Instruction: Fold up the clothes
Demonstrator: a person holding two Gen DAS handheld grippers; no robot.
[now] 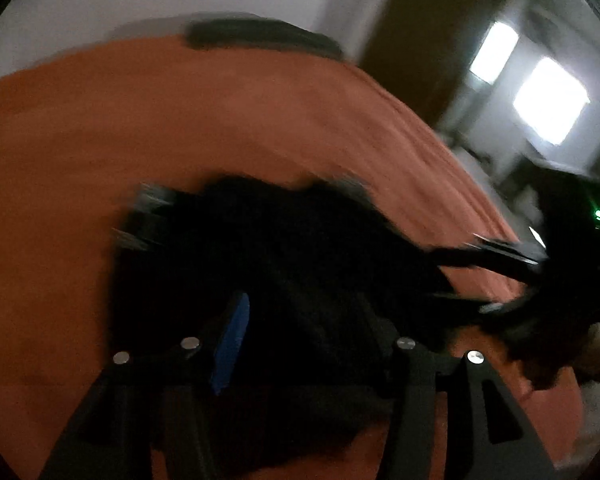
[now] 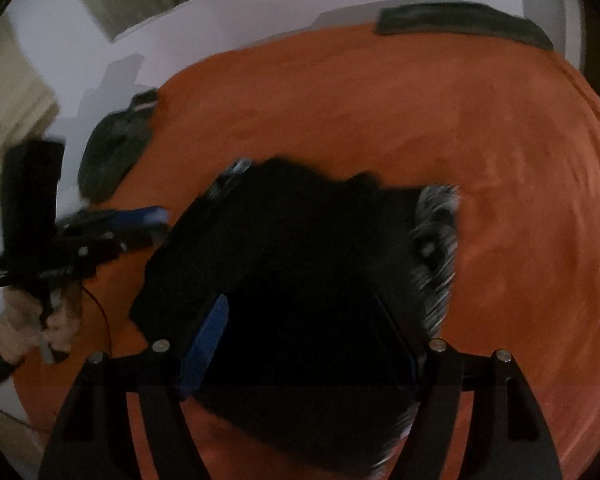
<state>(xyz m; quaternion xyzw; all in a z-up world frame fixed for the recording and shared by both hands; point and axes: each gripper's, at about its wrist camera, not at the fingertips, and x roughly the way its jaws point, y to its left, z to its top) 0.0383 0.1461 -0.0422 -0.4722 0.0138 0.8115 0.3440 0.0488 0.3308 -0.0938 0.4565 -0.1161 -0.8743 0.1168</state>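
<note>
Step in hand, as I judge it: letting go after laying a fold. The black garment point(image 2: 300, 264) lies bunched on the orange bed cover point(image 2: 420, 120), toward its near edge. My right gripper point(image 2: 300, 336) stands released above it, clamping nothing. My left gripper point(image 1: 300, 320) is parted too, over the same cloth. Next: find a free edge through the blur, then pinch it.
</note>
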